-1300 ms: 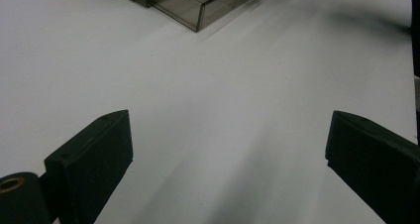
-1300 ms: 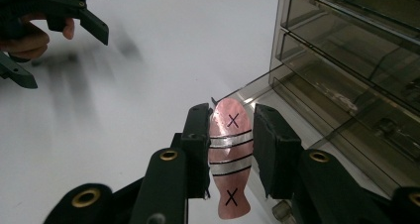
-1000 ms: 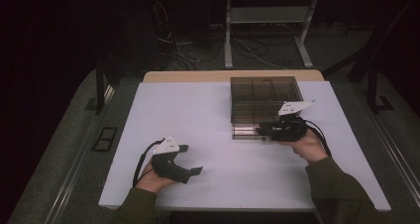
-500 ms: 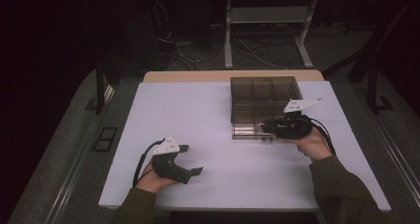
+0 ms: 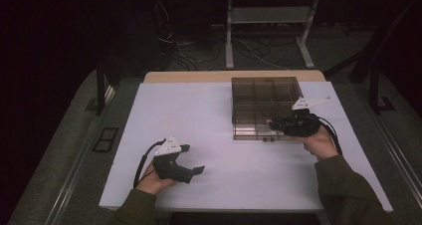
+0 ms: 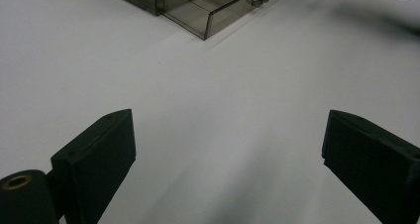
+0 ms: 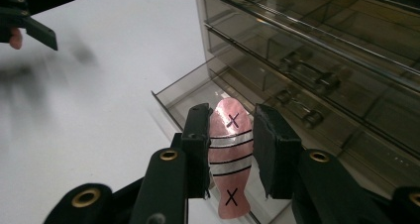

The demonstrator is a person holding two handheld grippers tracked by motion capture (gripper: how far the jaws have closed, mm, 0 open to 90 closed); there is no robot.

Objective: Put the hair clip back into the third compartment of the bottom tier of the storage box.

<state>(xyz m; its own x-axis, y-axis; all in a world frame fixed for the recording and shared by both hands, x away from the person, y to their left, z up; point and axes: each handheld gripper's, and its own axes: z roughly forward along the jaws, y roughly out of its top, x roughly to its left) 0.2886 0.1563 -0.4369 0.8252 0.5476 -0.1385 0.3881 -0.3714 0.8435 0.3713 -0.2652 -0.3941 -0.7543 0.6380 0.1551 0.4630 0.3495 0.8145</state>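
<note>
**Pink fish piece pinched over an open drawer**

Pink and flat, a fish-shaped piece (image 7: 229,157) marked with two black crosses and pale bands sits between the jaws of the right gripper (image 7: 229,149). The left jaw presses its edge; whether the right jaw touches it cannot be told. In the right gripper view it hangs above the smoky clear drawer (image 7: 198,97) pulled out at the bottom of a drawer cabinet (image 7: 317,60). The other drawers above sit pushed in, with small knobs (image 7: 312,119) on their fronts.

In the high view the right gripper (image 5: 278,125) is at about four o'clock on the white table (image 5: 199,110), at the near edge of the cabinet (image 5: 263,105).

The left gripper (image 5: 191,160) rests low at about seven o'clock, well apart from the cabinet. Its jaws stand spread wide over bare tabletop (image 6: 208,110), with nothing between them, and the pulled-out drawer (image 6: 213,11) lies beyond at twelve o'clock.
</note>
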